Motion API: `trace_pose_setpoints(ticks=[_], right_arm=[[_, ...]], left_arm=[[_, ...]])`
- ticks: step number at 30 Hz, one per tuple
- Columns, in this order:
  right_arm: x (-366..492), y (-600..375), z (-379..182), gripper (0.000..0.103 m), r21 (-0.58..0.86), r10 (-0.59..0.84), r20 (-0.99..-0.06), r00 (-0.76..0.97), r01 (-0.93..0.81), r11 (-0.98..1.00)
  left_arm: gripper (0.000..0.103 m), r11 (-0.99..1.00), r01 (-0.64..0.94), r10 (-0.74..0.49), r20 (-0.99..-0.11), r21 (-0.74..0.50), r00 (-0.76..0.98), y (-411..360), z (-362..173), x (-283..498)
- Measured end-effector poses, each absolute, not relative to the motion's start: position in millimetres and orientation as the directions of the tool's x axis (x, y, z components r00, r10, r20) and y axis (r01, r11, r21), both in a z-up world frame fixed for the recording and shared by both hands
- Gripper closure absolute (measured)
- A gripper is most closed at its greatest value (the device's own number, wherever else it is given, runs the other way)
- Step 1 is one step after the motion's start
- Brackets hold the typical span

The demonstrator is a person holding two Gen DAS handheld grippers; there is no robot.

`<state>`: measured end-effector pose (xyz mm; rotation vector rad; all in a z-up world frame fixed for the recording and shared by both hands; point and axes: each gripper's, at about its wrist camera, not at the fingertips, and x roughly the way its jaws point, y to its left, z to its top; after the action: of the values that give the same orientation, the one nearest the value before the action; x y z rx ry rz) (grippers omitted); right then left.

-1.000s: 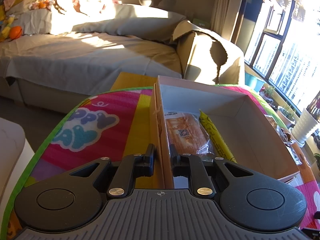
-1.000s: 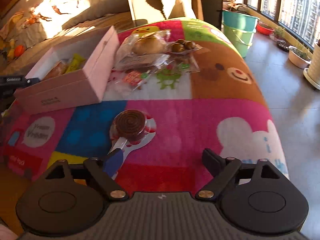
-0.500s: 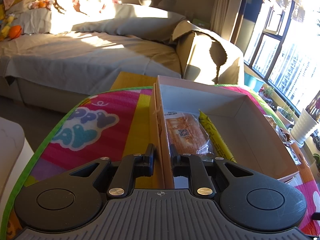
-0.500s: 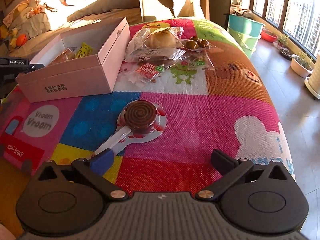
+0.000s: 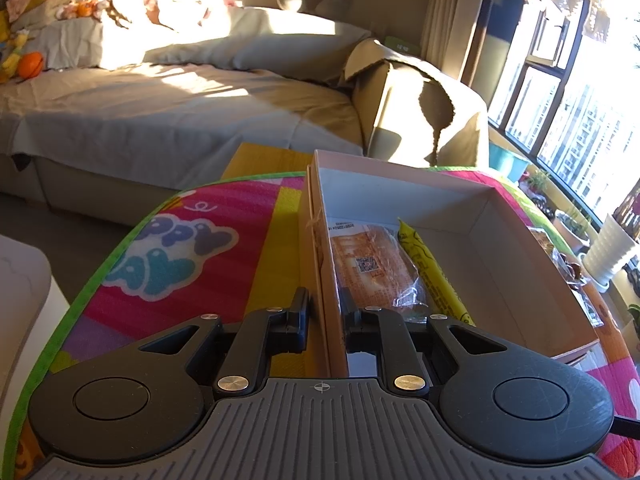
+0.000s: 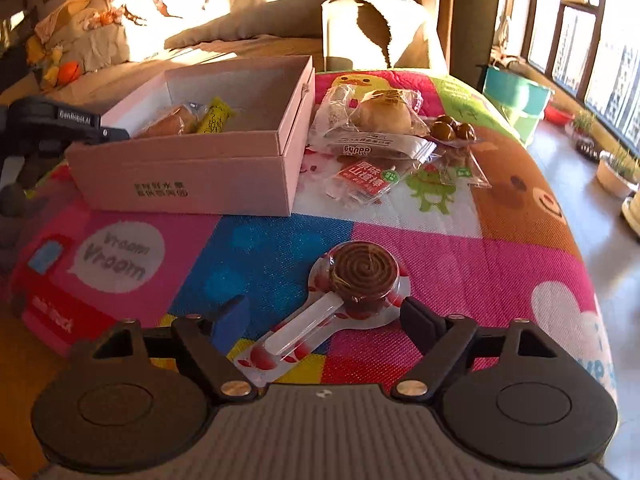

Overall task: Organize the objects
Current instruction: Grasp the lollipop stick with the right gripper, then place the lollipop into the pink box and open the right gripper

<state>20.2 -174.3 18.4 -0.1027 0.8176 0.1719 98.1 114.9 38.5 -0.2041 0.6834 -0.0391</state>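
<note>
Two grippers are in play on the bright patchwork cartoon play mat [image 6: 460,240]. The left gripper [image 5: 325,312] has its black fingers pinched onto the near wall of the open pink cardboard box [image 5: 540,280], one finger outside the wall, one inside. Lying in that box, close to the clamped wall, are a clear-wrapped orange pastry [image 5: 372,264] and, just beside it, a long yellow snack tube [image 5: 432,276].

Over on the other side, the right gripper [image 6: 324,312] hovers low with its tongs spread wide, and the brown spiral lollipop in a clear wrapper printed with red [image 6: 362,276] sits between the fingertips, its white stick [image 6: 304,326] pointing back toward the camera. Neither finger is seen touching it.

Beyond the lollipop, right of the box, a loose heap of snacks lies on the mat: a wrapped pale round bun [image 6: 384,116], a red-labelled sachet [image 6: 366,180], and a packet of dark brown balls [image 6: 452,130].
</note>
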Motion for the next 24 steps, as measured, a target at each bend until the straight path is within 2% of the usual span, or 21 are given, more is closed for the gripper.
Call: trace_pose_setpoints(ticks=[5, 14, 15, 17, 18, 24], right_arm=[[23.0, -197.8, 20.4, 0.021, -0.056, 0.038, -0.735, 0.677, -0.116, 0.992], [38.6, -199.3, 16.4, 0.022, 0.017, 0.1, -0.738, 0.667, -0.129, 0.991], [39.8, -197.8, 16.1, 0.024, 0.015, 0.101, -0.737, 0.669, -0.133, 0.991], [40.8, -193.9, 18.5, 0.04, 0.005, 0.105, -0.732, 0.673, -0.149, 0.989], [41.3, -191.5, 21.1, 0.052, -0.004, 0.104, -0.731, 0.675, -0.156, 0.988], [37.6, -187.0, 36.5, 0.052, 0.022, 0.155, -0.735, 0.66, -0.206, 0.978]], left_arm=[[0.085, 0.979, -0.032, -0.102, -0.62, -0.201, 0.778, 115.7, 38.3, 97.1], [0.085, 0.98, -0.024, -0.105, -0.618, -0.196, 0.779, 115.7, 38.4, 96.8], [0.085, 0.98, -0.024, -0.105, -0.619, -0.196, 0.778, 116.0, 38.5, 96.8], [0.085, 0.981, -0.022, -0.106, -0.62, -0.195, 0.778, 116.1, 38.6, 96.5], [0.085, 0.981, -0.022, -0.105, -0.619, -0.193, 0.778, 115.7, 38.4, 96.4], [0.085, 0.982, -0.017, -0.105, -0.615, -0.189, 0.781, 115.0, 37.5, 95.9]])
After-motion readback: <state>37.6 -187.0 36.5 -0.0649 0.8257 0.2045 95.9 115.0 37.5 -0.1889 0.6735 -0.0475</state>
